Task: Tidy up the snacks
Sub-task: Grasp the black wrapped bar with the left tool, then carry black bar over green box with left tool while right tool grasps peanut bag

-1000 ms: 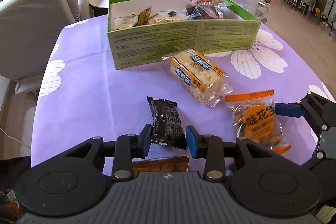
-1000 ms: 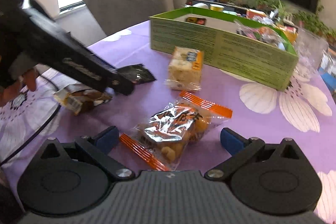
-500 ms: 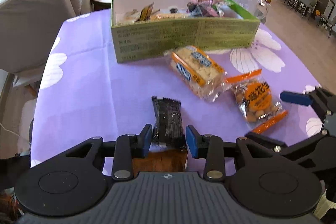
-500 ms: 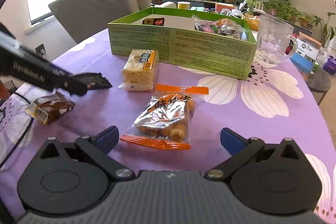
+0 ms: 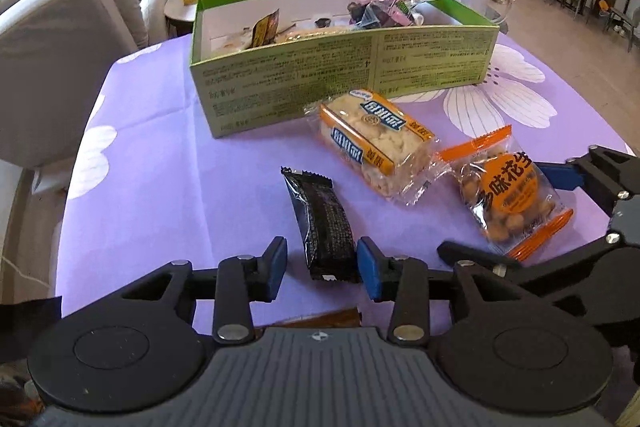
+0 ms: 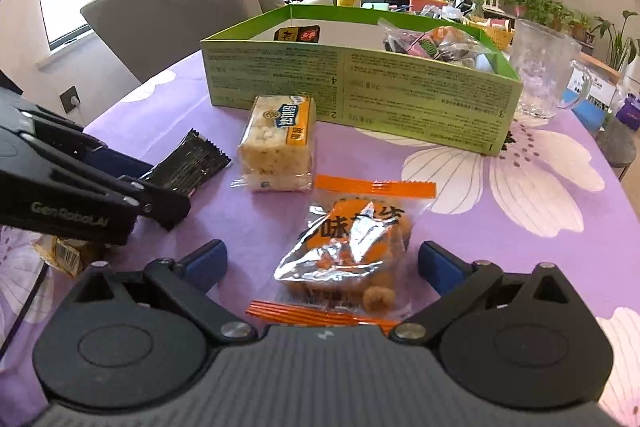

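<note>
Both jaws unclenched, left closing around the black snack bar (image 5: 323, 223), its length pointing toward the box (image 5: 344, 75).

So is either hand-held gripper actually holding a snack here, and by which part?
Nothing is held. The left hand-held gripper is closing around the black packet's near end, a gap remaining. The right hand-held gripper straddles the peanut bag, open.

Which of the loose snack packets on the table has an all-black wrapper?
The black packet, the narrow bar lying between the left gripper's closing jaws. The cracker pack and peanut bag are clear with orange printing.
</note>
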`<state>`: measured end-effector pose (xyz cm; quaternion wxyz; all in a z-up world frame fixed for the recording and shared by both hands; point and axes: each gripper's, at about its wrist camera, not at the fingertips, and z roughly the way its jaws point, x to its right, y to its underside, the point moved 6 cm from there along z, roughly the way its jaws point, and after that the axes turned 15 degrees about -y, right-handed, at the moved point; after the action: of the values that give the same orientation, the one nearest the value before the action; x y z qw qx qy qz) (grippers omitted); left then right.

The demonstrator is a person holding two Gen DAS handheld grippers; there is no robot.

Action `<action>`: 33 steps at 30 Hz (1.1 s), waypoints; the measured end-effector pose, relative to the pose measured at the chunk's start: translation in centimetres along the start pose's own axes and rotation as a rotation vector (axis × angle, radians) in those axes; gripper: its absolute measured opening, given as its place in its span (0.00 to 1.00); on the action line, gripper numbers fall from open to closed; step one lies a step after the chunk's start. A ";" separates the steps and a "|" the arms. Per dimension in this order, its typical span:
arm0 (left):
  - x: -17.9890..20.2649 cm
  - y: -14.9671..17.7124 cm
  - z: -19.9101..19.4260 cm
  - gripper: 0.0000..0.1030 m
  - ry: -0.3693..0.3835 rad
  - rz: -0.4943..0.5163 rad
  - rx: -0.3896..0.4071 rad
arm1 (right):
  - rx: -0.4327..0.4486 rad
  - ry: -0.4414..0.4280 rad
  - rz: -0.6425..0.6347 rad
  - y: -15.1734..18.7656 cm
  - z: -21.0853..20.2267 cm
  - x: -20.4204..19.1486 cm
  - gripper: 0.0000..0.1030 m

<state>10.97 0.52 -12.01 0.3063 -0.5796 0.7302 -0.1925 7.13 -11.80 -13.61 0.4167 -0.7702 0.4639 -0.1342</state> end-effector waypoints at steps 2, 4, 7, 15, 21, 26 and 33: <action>-0.3 -0.1 0.0 0.21 0.032 -0.034 0.005 | 0.015 -0.003 -0.003 -0.1 -0.4 0.1 0.50; -0.7 -0.2 -0.2 0.16 0.040 -0.061 0.011 | 0.024 0.003 0.000 -0.3 -0.8 0.4 0.49; -1.3 -0.7 -0.8 0.13 0.030 -0.083 0.046 | 0.027 -0.028 0.028 -0.6 -1.1 0.8 0.49; -2.2 -2.2 -2.8 0.10 0.047 -0.118 0.114 | 0.081 -0.052 0.023 -1.9 -2.5 0.7 0.48; -3.1 -3.6 -4.8 0.10 0.063 -0.155 0.182 | 0.143 -0.060 0.026 -3.3 -4.2 1.1 0.47; -3.9 -5.6 -5.4 0.10 0.056 -0.189 0.226 | 0.224 -0.060 0.002 -5.5 -5.9 1.5 0.47; -4.7 -6.4 -5.4 0.10 0.043 -0.202 0.243 | 0.136 -0.069 -0.054 -5.4 -5.5 1.2 0.49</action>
<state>12.67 3.04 -2.90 0.3374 -0.6046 0.6458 -0.3217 7.74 -14.43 -6.23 0.4800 -0.7566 0.4180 -0.1500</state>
